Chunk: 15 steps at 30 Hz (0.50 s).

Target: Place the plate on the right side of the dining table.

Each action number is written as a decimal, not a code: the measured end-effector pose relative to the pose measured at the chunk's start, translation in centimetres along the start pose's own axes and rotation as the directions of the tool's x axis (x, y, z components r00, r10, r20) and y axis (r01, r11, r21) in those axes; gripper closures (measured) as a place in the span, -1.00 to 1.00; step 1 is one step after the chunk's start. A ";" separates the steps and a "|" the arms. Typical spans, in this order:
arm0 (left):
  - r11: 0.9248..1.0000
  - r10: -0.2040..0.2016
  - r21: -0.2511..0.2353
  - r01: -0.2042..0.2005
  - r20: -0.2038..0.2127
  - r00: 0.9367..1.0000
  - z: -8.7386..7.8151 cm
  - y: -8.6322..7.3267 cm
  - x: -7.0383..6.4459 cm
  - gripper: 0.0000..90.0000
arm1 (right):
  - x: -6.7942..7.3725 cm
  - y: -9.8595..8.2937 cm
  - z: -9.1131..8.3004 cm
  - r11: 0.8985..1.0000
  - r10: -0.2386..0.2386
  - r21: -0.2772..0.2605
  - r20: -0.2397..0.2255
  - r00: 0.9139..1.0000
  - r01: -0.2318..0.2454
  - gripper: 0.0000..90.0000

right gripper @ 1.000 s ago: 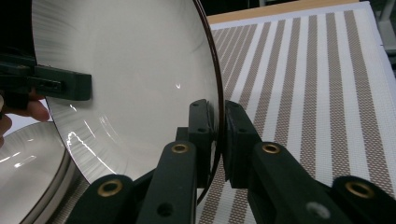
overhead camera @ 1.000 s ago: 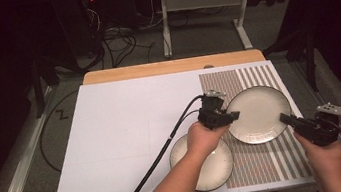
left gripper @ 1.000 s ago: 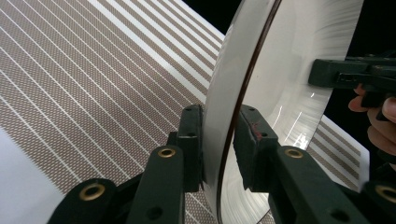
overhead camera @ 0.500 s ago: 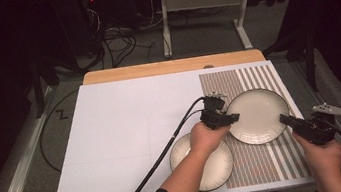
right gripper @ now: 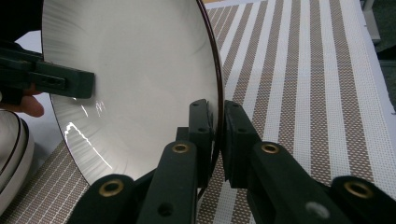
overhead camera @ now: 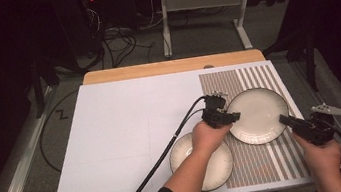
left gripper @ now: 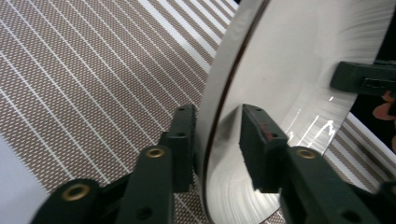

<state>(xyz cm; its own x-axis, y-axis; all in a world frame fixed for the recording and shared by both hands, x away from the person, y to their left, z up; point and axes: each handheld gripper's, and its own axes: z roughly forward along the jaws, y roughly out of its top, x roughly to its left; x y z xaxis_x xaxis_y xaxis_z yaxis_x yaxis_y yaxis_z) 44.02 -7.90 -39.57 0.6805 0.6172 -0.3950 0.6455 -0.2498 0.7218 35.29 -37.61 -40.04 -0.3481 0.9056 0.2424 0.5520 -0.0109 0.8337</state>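
White plate on striped mat, right of frame. Right gripper clamped on its rim; left gripper straddles opposite rim, jaws apart. Second plate lower centre.

White plate, brown-striped mat
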 end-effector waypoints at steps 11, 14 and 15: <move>0.998 0.033 -0.059 -0.034 -0.013 0.999 -3.3 -0.2 0.1 0.10 | 0.3 0.1 0.3 1.000 -0.010 0.001 0.027 1.000 0.010 0.89; 0.995 0.045 -0.084 -0.045 -0.008 0.999 -4.7 -0.7 0.2 0.06 | 0.3 0.1 0.4 1.000 -0.011 0.003 0.035 0.999 0.011 0.88; 0.994 0.052 -0.091 -0.053 -0.010 0.999 -5.2 -0.9 0.2 0.04 | 0.4 0.1 0.4 1.000 -0.008 0.004 0.037 0.999 0.008 0.88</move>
<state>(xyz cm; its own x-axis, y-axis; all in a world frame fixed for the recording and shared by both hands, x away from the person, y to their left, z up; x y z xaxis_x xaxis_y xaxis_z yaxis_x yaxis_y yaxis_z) 41.78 -3.62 -37.31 0.7100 0.6103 -0.3512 0.5741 -0.2130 0.7906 35.50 -37.11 -40.08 -0.3243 0.9207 0.2169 0.5521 -0.0019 0.8338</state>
